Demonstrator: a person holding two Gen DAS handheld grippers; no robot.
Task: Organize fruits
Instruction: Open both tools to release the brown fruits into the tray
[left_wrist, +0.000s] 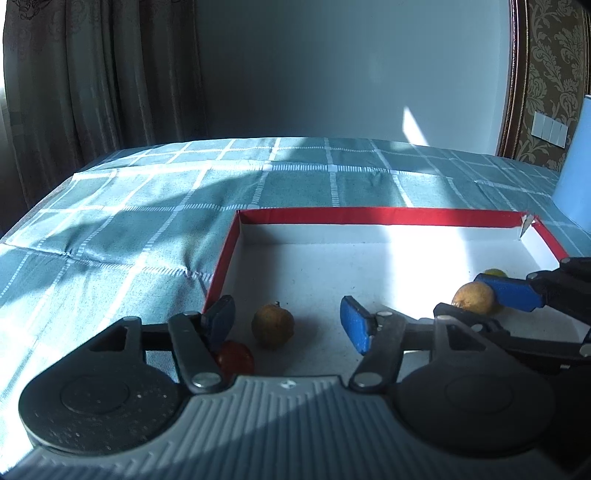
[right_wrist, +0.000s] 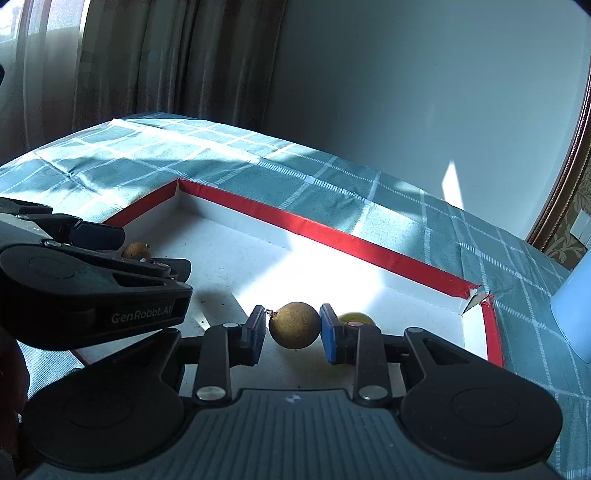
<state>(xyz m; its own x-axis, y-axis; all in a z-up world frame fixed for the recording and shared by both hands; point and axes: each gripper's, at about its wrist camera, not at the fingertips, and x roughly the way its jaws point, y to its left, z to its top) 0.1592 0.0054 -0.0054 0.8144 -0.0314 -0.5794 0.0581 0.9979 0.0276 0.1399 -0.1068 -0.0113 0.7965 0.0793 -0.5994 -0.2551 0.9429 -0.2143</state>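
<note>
Two brown round longan-like fruits concern us: right claw (right_wrist: 291, 329) pinches one (right_wrist: 294, 325) above the red-rimmed white cardboard tray (right_wrist: 325, 236), presumably for sorting; left claw (left_wrist: 288, 325) is spread, the other (left_wrist: 272, 324) resting loose between its fingers.

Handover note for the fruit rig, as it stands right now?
Left gripper: open, a brown fruit lying loose between its fingers on the tray floor.
Right gripper: shut on a second brown fruit, over the tray near its right end.
Also in the tray: a red fruit by the left gripper, a yellow-green fruit behind the right one.
Left: set down the held fruit.
</note>
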